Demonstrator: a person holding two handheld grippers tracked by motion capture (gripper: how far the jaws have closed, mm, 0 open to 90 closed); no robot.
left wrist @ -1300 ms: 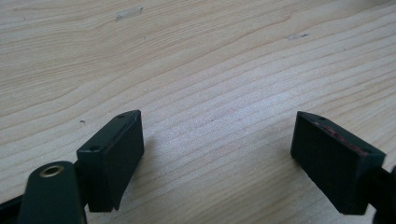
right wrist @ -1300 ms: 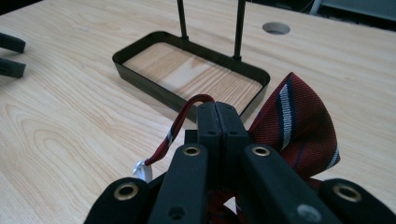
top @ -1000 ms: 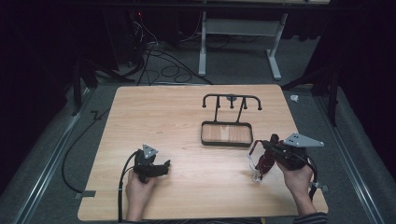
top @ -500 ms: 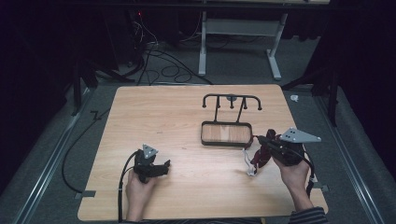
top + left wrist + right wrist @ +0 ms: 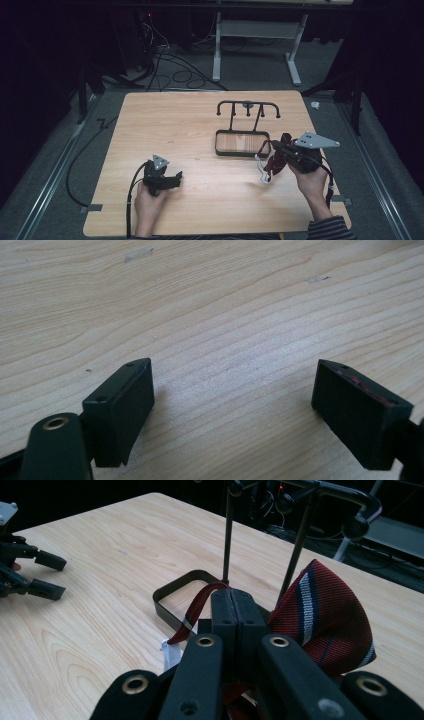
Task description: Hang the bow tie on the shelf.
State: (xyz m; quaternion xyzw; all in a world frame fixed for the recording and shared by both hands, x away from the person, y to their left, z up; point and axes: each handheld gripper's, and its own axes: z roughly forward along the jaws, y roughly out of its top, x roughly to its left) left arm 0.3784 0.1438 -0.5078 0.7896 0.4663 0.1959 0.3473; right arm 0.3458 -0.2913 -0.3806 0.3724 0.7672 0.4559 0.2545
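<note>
Movement over the last second belongs to the right hand-held gripper [image 5: 280, 150]: its jaws are pressed together on a dark red bow tie with blue and white stripes [image 5: 325, 615], and it has carried the tie up the surface [image 5: 175, 120] until it hangs just beside the black wire stand's tray [image 5: 242, 143], which suggests the tie is meant for the stand's hooked top bar. The left hand-held gripper [image 5: 232, 410] has stayed put near the front edge, jaws wide apart and empty. A small white tag [image 5: 261, 170] dangles from the tie, but any writing on it is too small to read.

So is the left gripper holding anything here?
No, the left gripper has its fingers wide apart over bare table.
</note>
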